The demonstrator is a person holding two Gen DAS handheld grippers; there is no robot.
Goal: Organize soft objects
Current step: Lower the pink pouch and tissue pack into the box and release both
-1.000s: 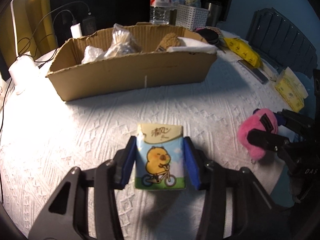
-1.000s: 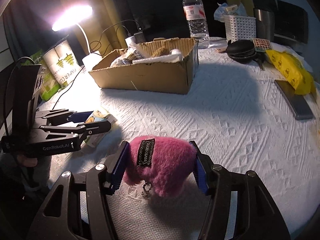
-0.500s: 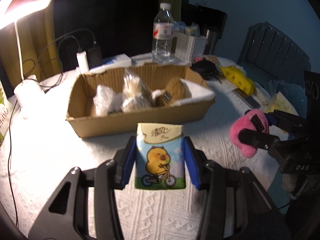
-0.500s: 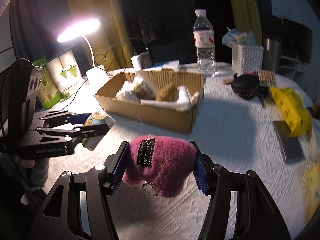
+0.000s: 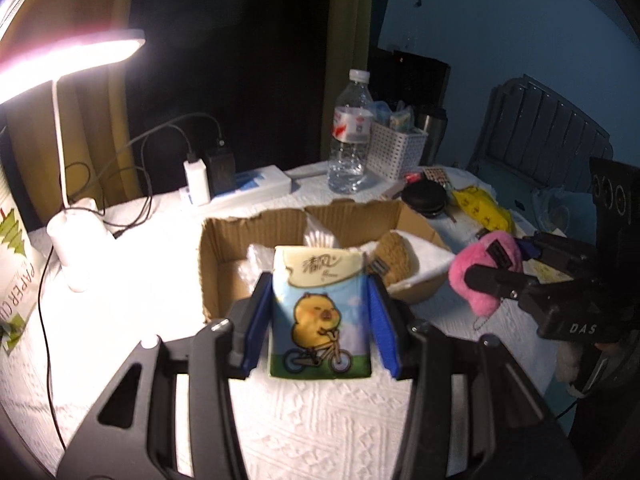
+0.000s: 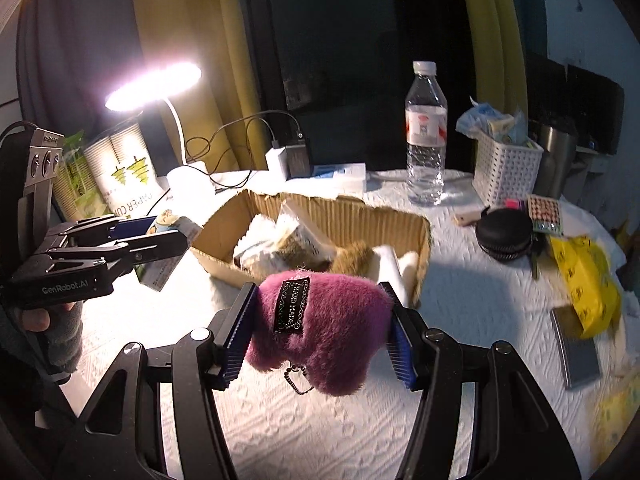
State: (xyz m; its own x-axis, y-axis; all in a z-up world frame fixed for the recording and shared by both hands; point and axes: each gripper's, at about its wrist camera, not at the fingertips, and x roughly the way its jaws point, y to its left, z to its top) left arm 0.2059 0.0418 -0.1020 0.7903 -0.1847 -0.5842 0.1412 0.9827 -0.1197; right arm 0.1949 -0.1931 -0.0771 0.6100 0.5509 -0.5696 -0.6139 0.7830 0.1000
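Observation:
My left gripper [image 5: 320, 320] is shut on a tissue pack [image 5: 320, 312] printed with a yellow chick on a bicycle, held in the air in front of the cardboard box [image 5: 224, 256]. My right gripper [image 6: 320, 328] is shut on a pink plush toy [image 6: 320, 332] with a black label and a bead chain, held above the table near the box's front corner [image 6: 420, 280]. The plush also shows in the left wrist view [image 5: 480, 276], and the tissue pack in the right wrist view [image 6: 168, 248]. The box holds white packets and a brown plush [image 6: 352, 256].
A lit desk lamp [image 6: 152, 84], paper cup packs [image 6: 124, 168], chargers [image 5: 208, 172], a water bottle [image 6: 426, 136], a white basket [image 6: 504, 164], a black round case [image 6: 504, 236], a yellow bag [image 6: 588, 280] and a phone [image 6: 576, 352] stand around the box on the white cloth.
Both grippers have risen off the table and moved towards the box, each still holding its object. The box now looks closer and lower in both views.

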